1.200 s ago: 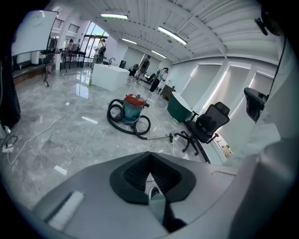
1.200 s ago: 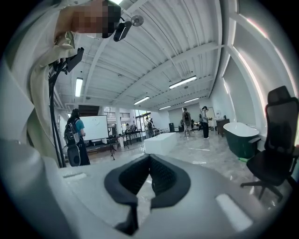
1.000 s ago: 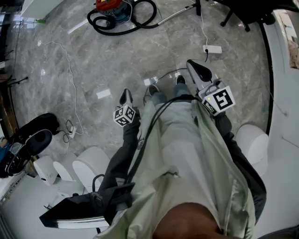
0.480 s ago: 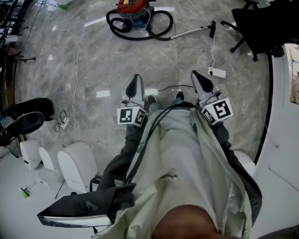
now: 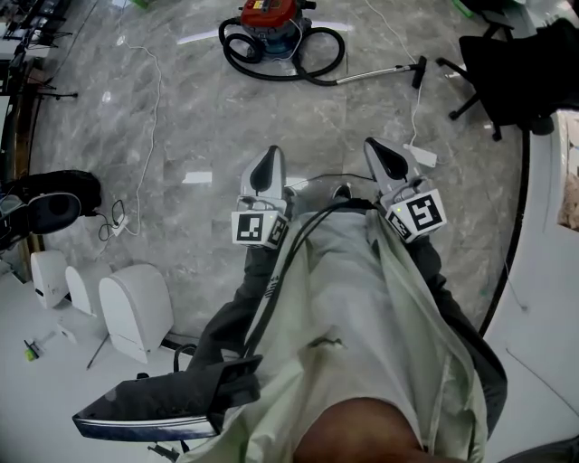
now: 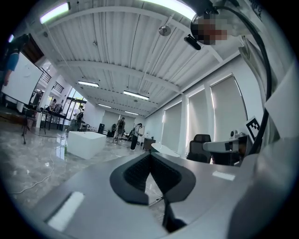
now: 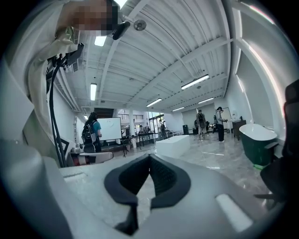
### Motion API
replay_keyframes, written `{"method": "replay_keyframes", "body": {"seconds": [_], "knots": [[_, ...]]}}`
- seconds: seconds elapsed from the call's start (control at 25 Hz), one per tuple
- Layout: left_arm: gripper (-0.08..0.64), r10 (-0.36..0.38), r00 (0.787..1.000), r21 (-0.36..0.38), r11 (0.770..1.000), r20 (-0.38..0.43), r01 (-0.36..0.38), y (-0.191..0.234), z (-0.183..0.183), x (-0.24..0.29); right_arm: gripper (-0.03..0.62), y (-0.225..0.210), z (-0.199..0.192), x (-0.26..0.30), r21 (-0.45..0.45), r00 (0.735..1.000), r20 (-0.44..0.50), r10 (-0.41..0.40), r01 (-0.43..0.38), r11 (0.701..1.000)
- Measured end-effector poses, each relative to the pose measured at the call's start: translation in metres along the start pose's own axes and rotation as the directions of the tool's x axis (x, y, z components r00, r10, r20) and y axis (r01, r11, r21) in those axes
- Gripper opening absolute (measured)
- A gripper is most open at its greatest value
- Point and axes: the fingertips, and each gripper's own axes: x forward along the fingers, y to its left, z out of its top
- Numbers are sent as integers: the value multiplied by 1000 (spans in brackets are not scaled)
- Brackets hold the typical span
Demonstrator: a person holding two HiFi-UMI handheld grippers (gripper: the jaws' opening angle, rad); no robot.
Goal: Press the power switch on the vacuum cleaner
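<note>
Sitting afar: red-topped, hose-ringed vacuum cleaner (image 5: 270,18)

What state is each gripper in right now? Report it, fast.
Left gripper: closed, holding nothing.
Right gripper: closed, holding nothing.

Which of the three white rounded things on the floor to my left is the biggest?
The rightmost white unit, nearest your legs. The middle unit and the far-left unit look clearly smaller.
</note>
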Motion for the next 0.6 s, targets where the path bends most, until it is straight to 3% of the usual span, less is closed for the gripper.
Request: {"method": "replay_keyframes", "body": {"seconds": [0.32,0.6], "knots": [[5,76,997,27,997,-15,-75,-9,-2,-19,2,-16,-18,-7,55,999,-30,35,-34,998],[5,137,990,38,990,-29,-136,14,-1,-26,2,-11,-20,15,73,997,-38,73,-70,995]]}}
